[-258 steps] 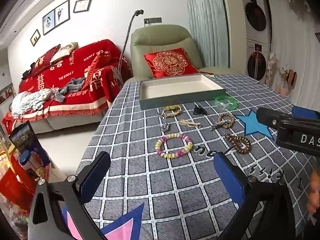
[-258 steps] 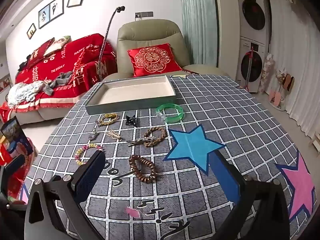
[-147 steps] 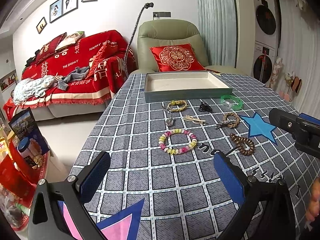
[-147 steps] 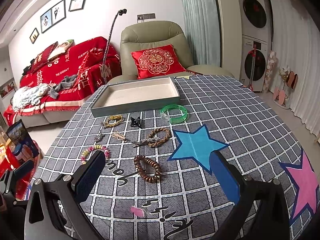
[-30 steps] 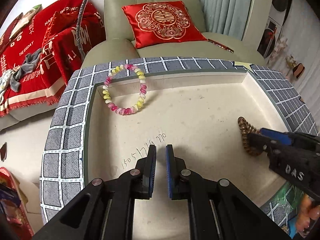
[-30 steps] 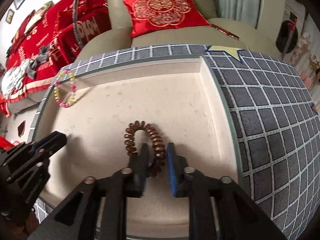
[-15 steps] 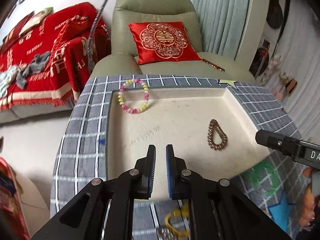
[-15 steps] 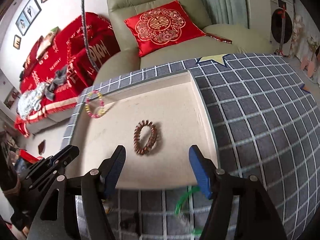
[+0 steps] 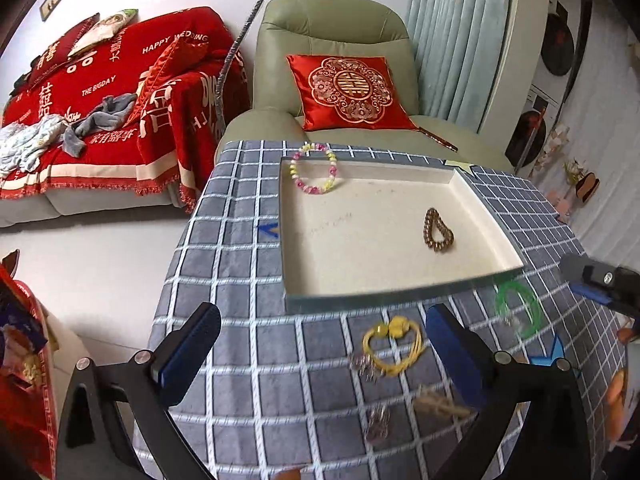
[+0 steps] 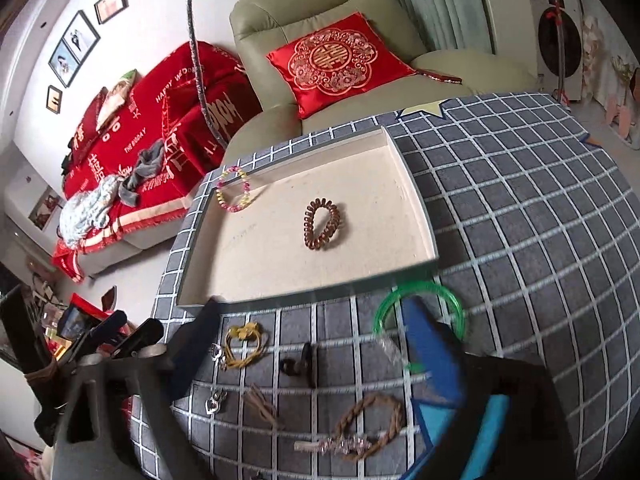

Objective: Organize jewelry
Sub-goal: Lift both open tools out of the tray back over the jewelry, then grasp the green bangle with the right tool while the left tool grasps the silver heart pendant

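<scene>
Inside the tray point(image 9: 404, 294), pastel bead bracelet point(image 9: 314, 174) at its far corner, brown coil bracelet point(image 10: 321, 224) mid-floor, yellow cord bracelet point(image 9: 394, 344) and green bangle point(image 10: 420, 308) on the counter point(image 10: 520, 208) before it, left gripper point(image 9: 320, 354) and right gripper point(image 10: 312, 356) jaws opening, empty.

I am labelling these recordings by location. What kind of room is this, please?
Most likely a home living room. A sofa under a red wedding throw and a green armchair stand behind the table with the checked cloth, and framed photos hang on the wall.
</scene>
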Demonstrator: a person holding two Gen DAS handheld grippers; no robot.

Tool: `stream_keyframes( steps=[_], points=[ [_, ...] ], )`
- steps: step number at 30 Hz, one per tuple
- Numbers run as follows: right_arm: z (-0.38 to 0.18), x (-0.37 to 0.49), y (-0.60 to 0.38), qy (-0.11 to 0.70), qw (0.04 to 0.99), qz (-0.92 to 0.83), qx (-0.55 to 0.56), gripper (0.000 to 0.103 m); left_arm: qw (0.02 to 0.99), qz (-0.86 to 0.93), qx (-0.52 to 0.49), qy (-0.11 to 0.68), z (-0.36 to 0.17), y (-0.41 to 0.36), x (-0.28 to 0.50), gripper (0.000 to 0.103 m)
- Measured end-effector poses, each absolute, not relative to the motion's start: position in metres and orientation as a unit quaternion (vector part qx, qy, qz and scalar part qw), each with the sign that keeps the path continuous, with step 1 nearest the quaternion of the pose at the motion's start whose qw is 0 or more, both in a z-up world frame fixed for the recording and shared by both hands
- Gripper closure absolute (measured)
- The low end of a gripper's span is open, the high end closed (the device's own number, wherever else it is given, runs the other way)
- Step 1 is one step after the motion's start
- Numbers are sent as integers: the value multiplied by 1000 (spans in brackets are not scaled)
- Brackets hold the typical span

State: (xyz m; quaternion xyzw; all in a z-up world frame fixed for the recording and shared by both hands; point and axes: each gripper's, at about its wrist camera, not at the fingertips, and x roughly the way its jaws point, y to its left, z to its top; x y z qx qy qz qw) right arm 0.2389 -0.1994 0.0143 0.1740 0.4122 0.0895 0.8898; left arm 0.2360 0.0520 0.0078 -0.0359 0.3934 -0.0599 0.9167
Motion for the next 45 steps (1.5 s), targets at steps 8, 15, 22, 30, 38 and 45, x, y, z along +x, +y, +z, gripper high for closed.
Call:
stream_keyframes(
  steps=[8, 15, 22, 30, 38, 45],
  points=[
    [-6, 200, -198, 470, 865, 79, 157, 0, 906, -75, -13, 416, -12, 49, 191, 0],
    [-33, 158, -208, 503, 851, 43, 145, 0, 901, -66, 20, 428, -29, 42, 166, 0],
    [-45, 141, -216, 514, 845, 23, 145, 0, 893, -51, 11, 447, -40, 44, 161, 0],
    [-51, 144, -226, 515, 844, 9, 149, 0, 888, -42, 13, 457, -42, 39, 164, 0],
    [-49, 167, -237, 509, 848, -16, 149, 0, 881, -46, 15, 470, -49, 27, 177, 0],
    [-46, 199, -251, 505, 850, -39, 146, 0, 877, -47, 23, 478, -54, 17, 190, 0]
  ],
)
